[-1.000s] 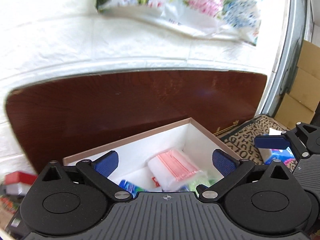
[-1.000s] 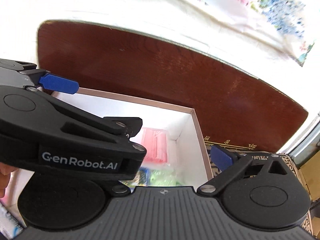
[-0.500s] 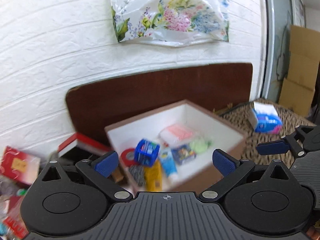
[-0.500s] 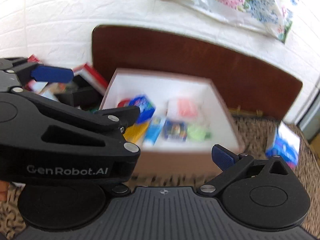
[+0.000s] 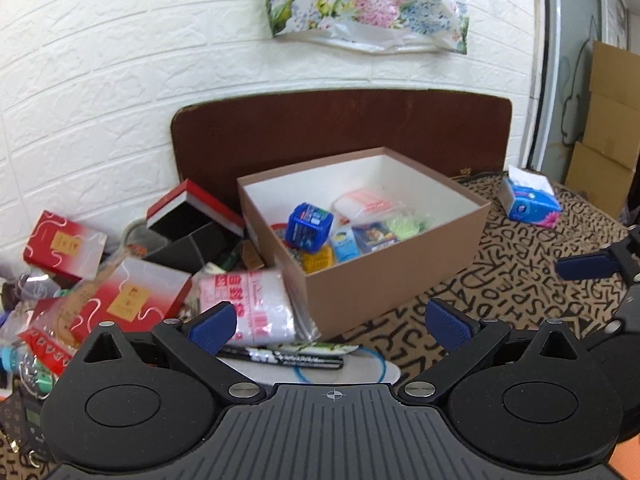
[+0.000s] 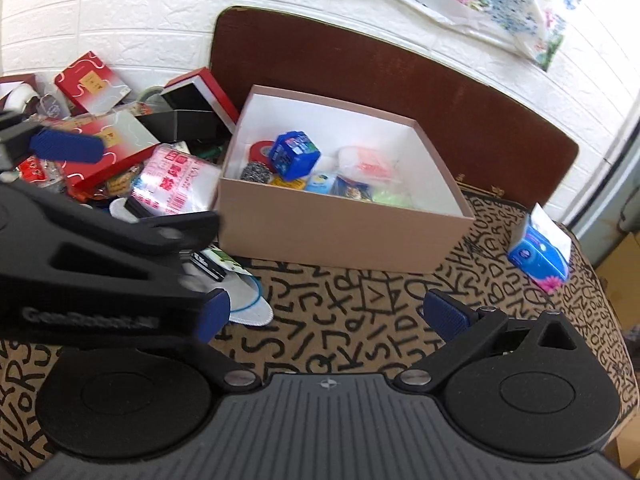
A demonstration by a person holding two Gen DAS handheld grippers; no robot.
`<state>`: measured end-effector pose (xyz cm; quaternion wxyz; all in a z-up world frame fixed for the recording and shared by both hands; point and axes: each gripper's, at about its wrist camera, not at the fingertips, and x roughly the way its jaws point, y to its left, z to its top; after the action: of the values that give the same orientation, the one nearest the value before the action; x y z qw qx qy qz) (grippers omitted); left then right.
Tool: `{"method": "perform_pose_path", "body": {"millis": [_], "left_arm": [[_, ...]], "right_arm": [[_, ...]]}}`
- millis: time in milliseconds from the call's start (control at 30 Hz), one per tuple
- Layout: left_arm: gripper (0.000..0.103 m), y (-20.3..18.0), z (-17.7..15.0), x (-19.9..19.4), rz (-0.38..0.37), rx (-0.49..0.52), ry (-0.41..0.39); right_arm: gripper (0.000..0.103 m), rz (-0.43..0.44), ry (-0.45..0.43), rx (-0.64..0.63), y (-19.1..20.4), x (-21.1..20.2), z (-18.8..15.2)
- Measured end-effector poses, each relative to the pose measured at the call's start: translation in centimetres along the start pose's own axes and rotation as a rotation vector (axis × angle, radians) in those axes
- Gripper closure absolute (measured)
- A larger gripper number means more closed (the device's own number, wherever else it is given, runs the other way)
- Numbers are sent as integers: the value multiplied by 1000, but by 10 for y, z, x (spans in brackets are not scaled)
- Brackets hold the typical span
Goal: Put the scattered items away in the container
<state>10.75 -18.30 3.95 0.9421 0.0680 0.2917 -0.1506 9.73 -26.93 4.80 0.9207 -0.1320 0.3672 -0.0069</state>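
A tan cardboard box [image 5: 384, 280] [image 6: 332, 232] with white walls stands on the patterned cloth and holds several items, among them a blue cube [image 5: 310, 228] [image 6: 294, 154] and a pink-striped bag [image 5: 366, 200]. Left of it lies a pile: a white bag with red print [image 5: 248, 304] [image 6: 176, 184], red gift boxes [image 5: 124, 300] [image 6: 90, 80], a black marker [image 5: 288, 358]. My left gripper [image 5: 328, 322] is open and empty, in front of the box. My right gripper [image 6: 328, 314] is open and empty, also short of the box.
A blue tissue pack [image 5: 530, 202] [image 6: 540, 256] lies to the right of the box. A dark brown board [image 5: 340, 128] leans on the white brick wall behind. An open black and red box [image 5: 188, 224] sits in the pile. Cardboard sheets [image 5: 608, 136] stand far right.
Both grippers have pulled back and up from over the box. The view went from its inside to the whole box, the pile and the cloth. Both stay open.
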Motion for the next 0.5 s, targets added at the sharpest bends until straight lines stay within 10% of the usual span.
{"method": "perform_pose_path", "body": {"millis": [500], "left_arm": [[0,7,-6,8,-10,-36,29]], "right_arm": [[1,7,43,65,-8,7,-6]]}}
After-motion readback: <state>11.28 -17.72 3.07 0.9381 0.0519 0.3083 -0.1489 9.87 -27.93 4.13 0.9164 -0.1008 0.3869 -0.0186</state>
